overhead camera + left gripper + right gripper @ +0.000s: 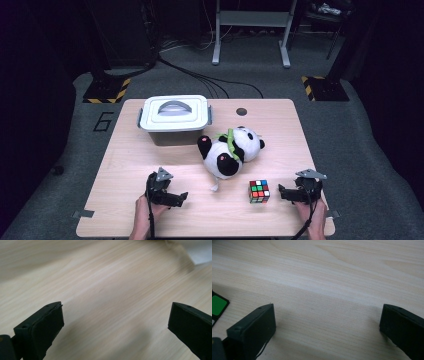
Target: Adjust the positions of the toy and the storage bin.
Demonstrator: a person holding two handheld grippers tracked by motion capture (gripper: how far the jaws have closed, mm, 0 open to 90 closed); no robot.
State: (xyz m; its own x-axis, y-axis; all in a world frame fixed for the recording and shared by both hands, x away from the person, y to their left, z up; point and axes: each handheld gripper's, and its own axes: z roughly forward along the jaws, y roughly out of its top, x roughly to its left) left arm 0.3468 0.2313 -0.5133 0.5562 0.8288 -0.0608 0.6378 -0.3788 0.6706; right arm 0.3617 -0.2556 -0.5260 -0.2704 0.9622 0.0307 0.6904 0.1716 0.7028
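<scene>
Wood table (125,165): bare between both tools.
L gripper (181,199): jaws spread wide, empty, aimed twd panda (227,152).
R gripper (281,192): jaws spread, empty, beside cube (259,191).
Tip: approach low, centre the jaws on target before closing.

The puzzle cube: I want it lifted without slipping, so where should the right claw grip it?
Grip the puzzle cube across two opposite flat sides, coming from its right, where the open right claw already sits. It rests flat on the table, apart from the panda.

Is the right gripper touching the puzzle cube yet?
Apart. The high view shows bare table between the right gripper and the puzzle cube; the right gripper view shows open jaws with only wood between them.
</scene>
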